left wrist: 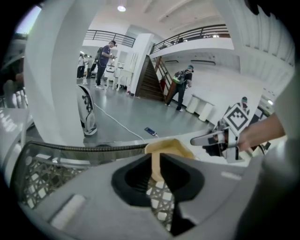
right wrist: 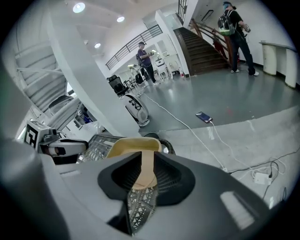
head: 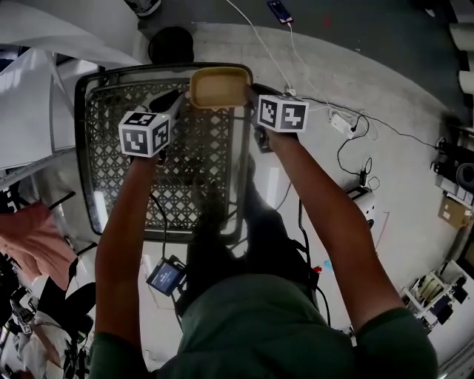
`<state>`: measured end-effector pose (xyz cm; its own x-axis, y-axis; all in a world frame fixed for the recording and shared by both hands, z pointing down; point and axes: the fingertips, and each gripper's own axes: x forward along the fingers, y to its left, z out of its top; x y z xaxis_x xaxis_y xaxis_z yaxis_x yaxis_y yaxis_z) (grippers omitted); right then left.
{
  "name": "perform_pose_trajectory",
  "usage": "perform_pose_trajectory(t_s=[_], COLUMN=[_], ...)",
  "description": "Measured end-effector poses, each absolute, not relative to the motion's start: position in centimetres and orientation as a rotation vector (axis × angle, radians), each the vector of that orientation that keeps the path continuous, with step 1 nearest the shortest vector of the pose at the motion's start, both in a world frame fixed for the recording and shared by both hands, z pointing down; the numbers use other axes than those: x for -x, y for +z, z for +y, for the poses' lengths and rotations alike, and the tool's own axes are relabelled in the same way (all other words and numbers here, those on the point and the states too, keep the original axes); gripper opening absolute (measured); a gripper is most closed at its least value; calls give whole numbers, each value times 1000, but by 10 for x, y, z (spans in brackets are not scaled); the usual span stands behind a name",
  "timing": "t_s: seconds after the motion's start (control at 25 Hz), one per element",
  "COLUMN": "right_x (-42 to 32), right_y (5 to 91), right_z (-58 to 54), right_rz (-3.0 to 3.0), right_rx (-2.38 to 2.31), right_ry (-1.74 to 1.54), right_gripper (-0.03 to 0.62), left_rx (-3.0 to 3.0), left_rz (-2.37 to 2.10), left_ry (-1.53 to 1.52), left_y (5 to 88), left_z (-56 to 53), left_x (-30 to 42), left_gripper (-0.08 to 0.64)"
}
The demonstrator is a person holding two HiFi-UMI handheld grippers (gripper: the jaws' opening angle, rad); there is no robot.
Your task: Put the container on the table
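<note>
A shallow tan container (head: 219,87) is held up over the far rim of a mesh cart (head: 81,148). My left gripper (head: 182,98) is shut on its left edge and my right gripper (head: 252,92) is shut on its right edge. The left gripper view has the container's rim (left wrist: 169,147) pinched between the left gripper's (left wrist: 156,171) dark pads, with the right gripper (left wrist: 220,138) beyond it. Seen from the right gripper view, the container wall (right wrist: 133,145) stands clamped in the right gripper (right wrist: 146,171), and the left gripper (right wrist: 61,147) is at the left. The container's inside looks empty.
A white table (head: 29,104) stands left of the cart. Cables and a power strip (head: 342,122) lie on the grey floor to the right, and a phone (head: 280,10) lies farther off. A pink cloth (head: 33,240) is at the near left. Several people stand far off by a staircase (right wrist: 201,44).
</note>
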<state>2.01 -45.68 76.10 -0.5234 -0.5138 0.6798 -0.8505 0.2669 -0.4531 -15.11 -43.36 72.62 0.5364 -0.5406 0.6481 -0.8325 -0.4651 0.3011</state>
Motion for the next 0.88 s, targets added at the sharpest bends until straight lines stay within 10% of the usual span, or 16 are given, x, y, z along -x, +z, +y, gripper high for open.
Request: perform_pose_trajectory(t_s=[0.88], right_x=[75], right_y=[364], right_z=[-305], right_rz=[-2898], right_rx=[-962], right_ry=[523], right_gripper=[3], left_rx=[-2561], left_rz=[-1241], left_ry=[149], left_y=[392], left_z=[-267], left_x=[222], left_gripper=[2])
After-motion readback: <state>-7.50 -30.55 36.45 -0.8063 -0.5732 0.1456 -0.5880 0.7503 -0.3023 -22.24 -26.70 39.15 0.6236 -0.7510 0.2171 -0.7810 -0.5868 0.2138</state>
